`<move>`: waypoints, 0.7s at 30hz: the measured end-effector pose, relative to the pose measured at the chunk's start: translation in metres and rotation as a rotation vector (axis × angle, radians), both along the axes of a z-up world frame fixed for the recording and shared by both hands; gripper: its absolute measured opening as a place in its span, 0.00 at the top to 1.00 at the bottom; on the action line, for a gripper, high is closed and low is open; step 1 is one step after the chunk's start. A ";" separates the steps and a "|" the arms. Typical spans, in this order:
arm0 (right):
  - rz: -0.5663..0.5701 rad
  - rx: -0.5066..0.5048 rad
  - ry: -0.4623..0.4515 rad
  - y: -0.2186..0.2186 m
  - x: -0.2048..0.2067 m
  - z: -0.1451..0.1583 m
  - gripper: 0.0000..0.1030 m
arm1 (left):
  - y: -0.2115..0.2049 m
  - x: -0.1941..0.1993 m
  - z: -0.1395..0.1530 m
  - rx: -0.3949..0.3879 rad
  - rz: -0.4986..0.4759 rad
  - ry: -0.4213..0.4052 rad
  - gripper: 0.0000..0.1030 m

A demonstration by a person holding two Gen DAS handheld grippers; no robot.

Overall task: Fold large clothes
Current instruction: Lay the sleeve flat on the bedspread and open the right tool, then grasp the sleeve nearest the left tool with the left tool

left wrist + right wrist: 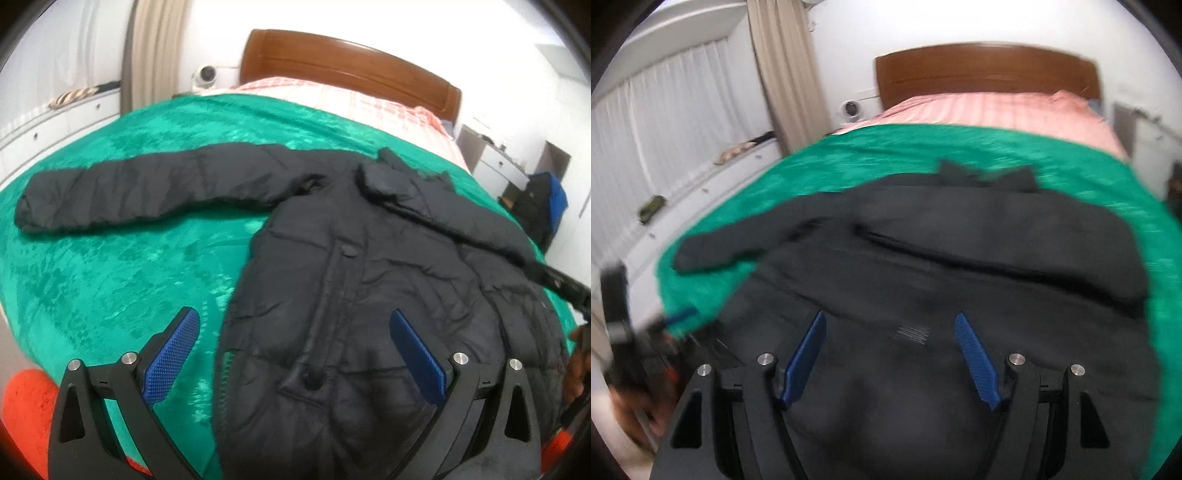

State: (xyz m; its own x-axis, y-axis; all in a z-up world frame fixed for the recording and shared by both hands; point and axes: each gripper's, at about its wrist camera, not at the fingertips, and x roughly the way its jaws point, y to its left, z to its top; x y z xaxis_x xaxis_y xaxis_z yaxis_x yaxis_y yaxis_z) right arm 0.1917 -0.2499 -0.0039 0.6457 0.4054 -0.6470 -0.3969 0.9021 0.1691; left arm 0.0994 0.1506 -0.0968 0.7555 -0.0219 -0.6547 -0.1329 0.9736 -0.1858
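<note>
A black puffer jacket lies front up on a green blanket on the bed. Its left sleeve stretches out flat to the left. Its right sleeve is folded across the chest. My left gripper is open and empty, above the jacket's lower left hem. My right gripper is open and empty above the jacket's lower body; this view is blurred. The right gripper's edge shows at the far right of the left wrist view.
A wooden headboard and a pink checked sheet lie beyond the blanket. White drawers and curtains stand at the left. A dresser is at the right. Something orange sits at the bed's near left corner.
</note>
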 end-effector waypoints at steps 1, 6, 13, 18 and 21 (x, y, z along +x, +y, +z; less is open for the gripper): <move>-0.042 -0.035 -0.012 -0.024 -0.005 -0.004 0.24 | -0.006 0.000 0.000 0.013 -0.020 -0.004 0.00; -0.206 -0.117 0.068 -0.089 -0.019 -0.055 0.19 | -0.030 0.010 -0.016 0.066 -0.083 0.061 0.00; -0.282 0.028 -0.016 -0.098 -0.055 -0.053 0.17 | -0.047 0.011 -0.025 0.206 -0.082 0.077 0.00; -0.275 -0.097 -0.015 -0.091 -0.049 -0.081 0.09 | -0.055 0.015 -0.032 0.270 -0.081 0.085 0.00; -0.285 -0.076 -0.032 -0.093 -0.053 -0.098 0.07 | -0.057 0.013 -0.033 0.292 -0.091 0.086 0.00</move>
